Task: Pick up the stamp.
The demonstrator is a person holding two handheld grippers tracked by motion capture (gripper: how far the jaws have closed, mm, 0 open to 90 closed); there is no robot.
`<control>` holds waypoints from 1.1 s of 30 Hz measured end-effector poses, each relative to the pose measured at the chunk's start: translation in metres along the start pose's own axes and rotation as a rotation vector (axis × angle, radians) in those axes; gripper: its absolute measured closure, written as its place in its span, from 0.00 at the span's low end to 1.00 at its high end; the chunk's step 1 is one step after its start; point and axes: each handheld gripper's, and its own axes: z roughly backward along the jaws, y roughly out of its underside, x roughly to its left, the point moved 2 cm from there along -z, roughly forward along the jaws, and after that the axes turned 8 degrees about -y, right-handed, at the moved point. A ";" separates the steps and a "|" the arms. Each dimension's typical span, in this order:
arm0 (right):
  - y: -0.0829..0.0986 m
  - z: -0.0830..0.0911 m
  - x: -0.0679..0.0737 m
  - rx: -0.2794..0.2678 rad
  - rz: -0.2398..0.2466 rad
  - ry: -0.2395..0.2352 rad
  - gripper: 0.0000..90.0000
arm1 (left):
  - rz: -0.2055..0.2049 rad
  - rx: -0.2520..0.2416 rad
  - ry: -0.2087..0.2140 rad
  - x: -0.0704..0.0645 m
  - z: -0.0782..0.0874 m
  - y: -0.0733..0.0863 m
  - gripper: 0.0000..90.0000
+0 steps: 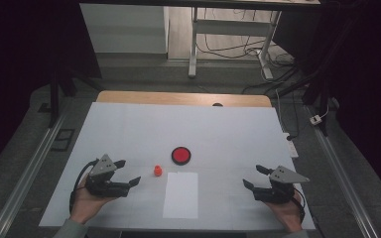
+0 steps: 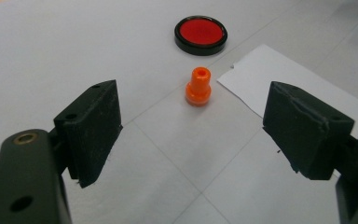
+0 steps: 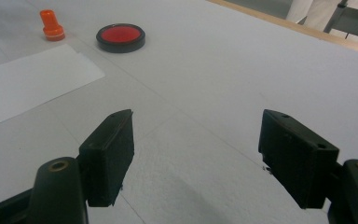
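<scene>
White counter (image 1: pixel 129 129); small orange plastic stamp (image 2: pixel 198 87) upright, long axis vertical, hole on top; left gripper (image 2: pixel 191 126) wide open, empty.

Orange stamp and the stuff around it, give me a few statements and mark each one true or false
1. The orange stamp stands upright on the table. True.
2. The left gripper is shut on the stamp. False: its jaws are open, short of the stamp.
3. The red ink pad lies on the white paper sheet. False: it sits on the table beyond the sheet.
4. The right gripper is open and holds nothing. True.
</scene>
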 end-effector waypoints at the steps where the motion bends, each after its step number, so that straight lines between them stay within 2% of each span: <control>1: 0.000 0.000 0.000 0.000 0.002 -0.001 0.29 | 0.002 -0.001 0.002 0.000 -0.001 -0.001 0.22; 4: 0.000 0.000 0.000 0.000 -0.002 -0.001 0.29 | 0.009 -0.004 0.008 0.000 -0.003 -0.005 0.22; 8: 0.000 0.000 0.002 -0.002 -0.001 0.003 0.30 | 0.029 -0.004 0.042 -0.001 -0.009 -0.015 0.22; 11: -0.001 -0.001 0.002 0.001 0.004 0.000 0.30 | -0.005 0.011 0.034 -0.004 -0.013 -0.026 0.22; 13: 0.000 -0.001 0.002 0.001 0.005 -0.001 0.30 | -0.004 0.007 0.047 -0.005 -0.016 -0.032 0.23; 17: -0.001 0.000 0.002 -0.005 0.001 -0.002 0.30 | -0.025 0.055 0.052 -0.006 -0.030 -0.040 0.23; 21: 0.000 -0.001 0.002 -0.003 -0.001 -0.002 0.30 | -0.045 0.080 0.058 -0.008 -0.043 -0.046 0.24; 24: 0.000 -0.001 0.002 -0.001 -0.002 -0.003 0.30 | -0.060 0.090 0.065 -0.009 -0.050 -0.048 0.24; 27: 0.001 -0.002 0.003 0.006 -0.002 -0.002 0.31 | -0.053 0.079 0.079 -0.009 -0.057 -0.045 0.25; 29: 0.001 -0.003 0.003 0.012 0.003 -0.003 0.31 | -0.086 0.119 0.074 -0.009 -0.064 -0.043 0.26; 33: 0.000 -0.005 0.002 0.013 0.006 -0.007 0.31 | -0.095 0.116 0.078 -0.013 -0.068 -0.041 0.27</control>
